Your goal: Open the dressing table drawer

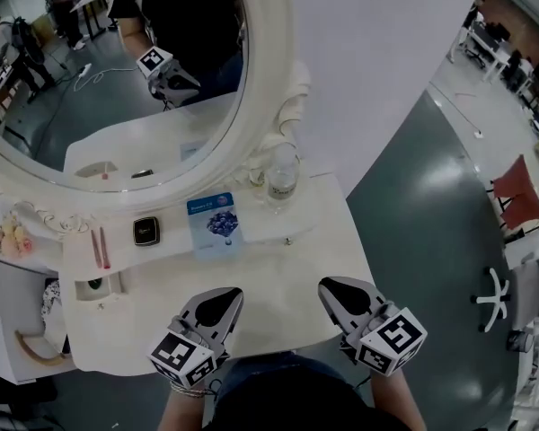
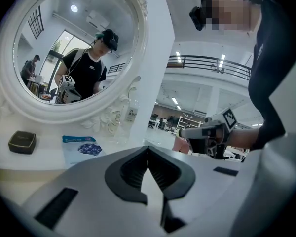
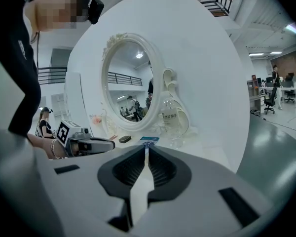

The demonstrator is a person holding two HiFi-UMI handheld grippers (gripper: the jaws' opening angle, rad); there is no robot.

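The person stands close against the front of the white dressing table [image 1: 278, 294], a gripper in each hand. The left gripper [image 1: 220, 302] and the right gripper [image 1: 337, 292] hang side by side over the front edge of the tabletop, well apart from each other, both pointing toward the oval mirror [image 1: 269, 106]. Each has its jaws pressed together with nothing between them, so neither is carrying anything.

The drawer [image 1: 269, 240] seems to sit in the low raised shelf that runs along the back of the table under the mirror. All I can make out of it from above is a thin front edge and a small knob [image 1: 287, 241] just below the bottle. It looks flush with the shelf, and neither gripper touches it; bare tabletop lies between the jaw tips and that knob.

On the shelf stand a clear bottle [image 1: 283, 180] near the mirror's frame, a blue packet [image 1: 220, 223] beside it, a small black case [image 1: 145, 231] further left, and a pair of pink sticks [image 1: 100, 248] beyond that. At the left end a small box [image 1: 97, 285] juts onto the tabletop — whether it is another drawer I cannot tell.
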